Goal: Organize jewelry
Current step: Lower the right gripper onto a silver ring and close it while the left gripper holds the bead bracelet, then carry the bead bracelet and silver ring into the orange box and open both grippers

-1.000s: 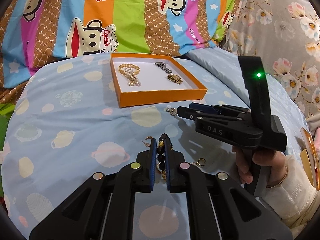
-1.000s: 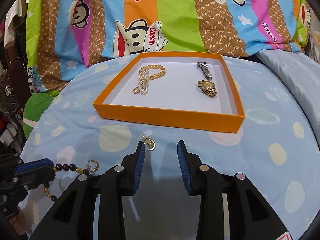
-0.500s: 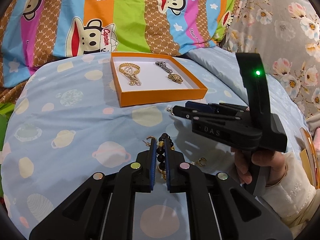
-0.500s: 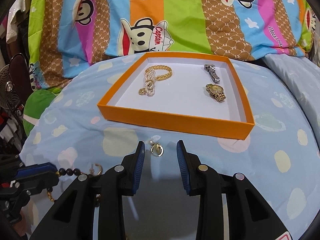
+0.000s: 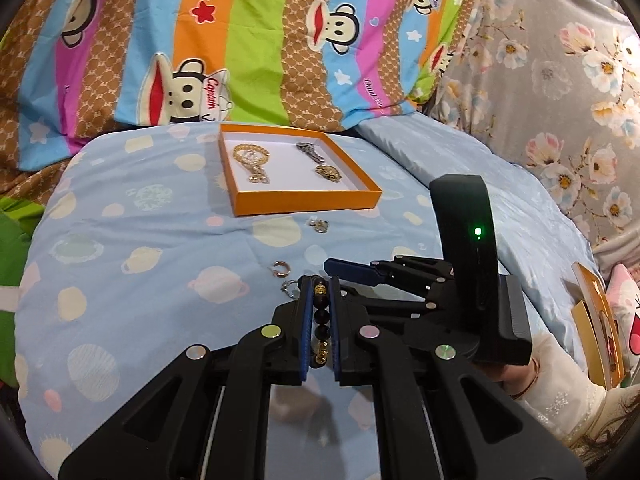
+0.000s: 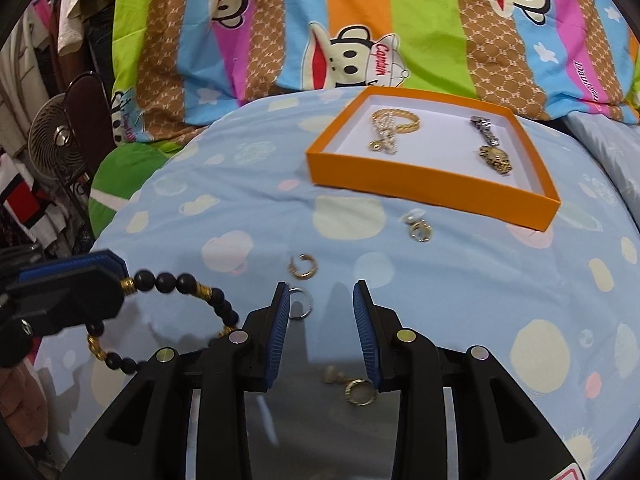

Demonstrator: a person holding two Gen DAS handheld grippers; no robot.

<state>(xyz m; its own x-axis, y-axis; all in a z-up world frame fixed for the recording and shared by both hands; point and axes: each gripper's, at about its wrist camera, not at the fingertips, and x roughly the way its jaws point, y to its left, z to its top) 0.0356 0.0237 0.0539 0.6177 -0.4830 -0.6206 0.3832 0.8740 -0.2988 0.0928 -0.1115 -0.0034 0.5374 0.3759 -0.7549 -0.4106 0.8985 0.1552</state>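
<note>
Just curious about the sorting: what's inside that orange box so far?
Inside the orange box lie a gold chain bracelet with a pearl piece and two watches. Nothing hides its white floor.

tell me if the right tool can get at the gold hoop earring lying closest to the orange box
Probably yes. The right tool is open and holds nothing, and the hoop earring lies ahead of it on bare blue bedding, just short of the orange box, with nothing between them.

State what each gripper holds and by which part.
Left gripper clamps the beaded bracelet on a stretch of its beads, the rest hanging free. Right gripper holds nothing.
</note>
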